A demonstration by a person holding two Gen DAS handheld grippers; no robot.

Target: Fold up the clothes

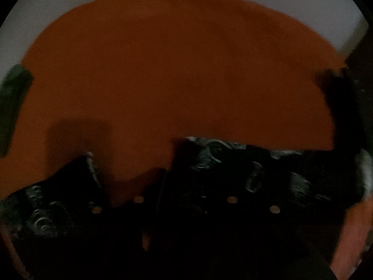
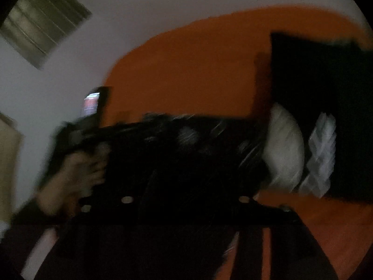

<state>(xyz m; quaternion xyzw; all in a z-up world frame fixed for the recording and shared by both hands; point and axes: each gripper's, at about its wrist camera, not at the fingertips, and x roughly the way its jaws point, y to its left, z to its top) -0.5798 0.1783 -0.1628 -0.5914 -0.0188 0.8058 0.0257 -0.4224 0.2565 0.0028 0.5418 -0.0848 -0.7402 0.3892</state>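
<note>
A black garment with a pale swirling print point(image 1: 244, 175) lies on an orange sheet point(image 1: 174, 70), at the near edge of the left wrist view, and it spreads from the near left to the near right there. The left gripper point(image 1: 130, 163) points steeply down at it. Its left finger point(image 1: 77, 177) stands on the patterned cloth at the near left, and its right finger is a dark block hard to tell from the black cloth around it. A strip of bare orange sheet shows between the two fingers, so the jaws stand part-way apart; whether they pinch any fabric cannot be told in this dim picture.

In the right wrist view the same garment point(image 2: 186, 144) fills the near middle, blurred by motion, and drapes over the right gripper's fingers, which cannot be picked out from it. Whether this gripper grips the cloth or stands apart from it cannot be told.

A hand point(image 2: 77, 170) shows at the near left of that view, beside the cloth's left edge, under a dark device with a lit screen point(image 2: 92, 103). To the right of the garment lie a pale rounded bundle point(image 2: 284, 149) and a white crumpled item point(image 2: 321, 154), next to a large black shape point(image 2: 326, 93). Farther off rise a pale wall point(image 2: 139, 11) and a slatted window point(image 2: 44, 21). A dark green object point(image 1: 11, 107) sits at the sheet's left edge.
</note>
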